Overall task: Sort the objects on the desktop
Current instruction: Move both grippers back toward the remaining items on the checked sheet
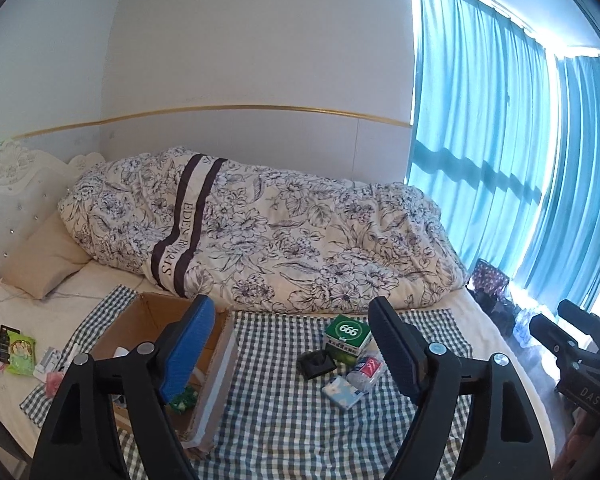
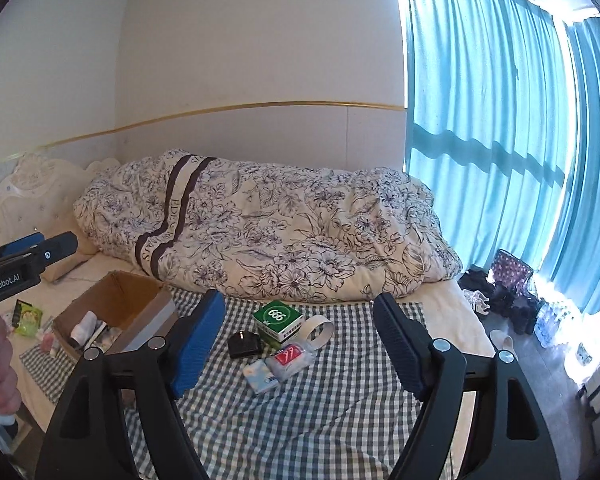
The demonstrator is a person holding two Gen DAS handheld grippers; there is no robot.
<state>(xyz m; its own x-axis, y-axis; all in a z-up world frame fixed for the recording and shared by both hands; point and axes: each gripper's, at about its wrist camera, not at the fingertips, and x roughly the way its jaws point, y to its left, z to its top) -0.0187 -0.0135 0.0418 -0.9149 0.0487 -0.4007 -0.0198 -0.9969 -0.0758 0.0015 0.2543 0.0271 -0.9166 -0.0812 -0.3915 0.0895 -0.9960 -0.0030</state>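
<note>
On a checked cloth [image 1: 292, 412] [image 2: 332, 396] lie a green-and-white box marked 999 [image 1: 347, 335] [image 2: 278, 319], a black square item [image 1: 317, 363] [image 2: 244, 345], a clear packet with a red label [image 1: 367, 370] [image 2: 290, 358] and a pale blue tissue pack [image 1: 342, 391] [image 2: 262, 375]. A white band [image 2: 320, 330] curls beside the box. An open cardboard box [image 1: 156, 320] [image 2: 116, 300] with several items inside stands to the left. My left gripper [image 1: 296, 340] and my right gripper [image 2: 300, 340] both hover open above the cloth, holding nothing.
A flowered quilt [image 1: 280, 240] is heaped behind the cloth on the bed. Small packets [image 1: 20, 354] lie at the left edge, near a pillow [image 1: 48, 256]. Blue curtains [image 2: 500, 120] hang at the right, with bags and shoes [image 2: 508, 292] on the floor.
</note>
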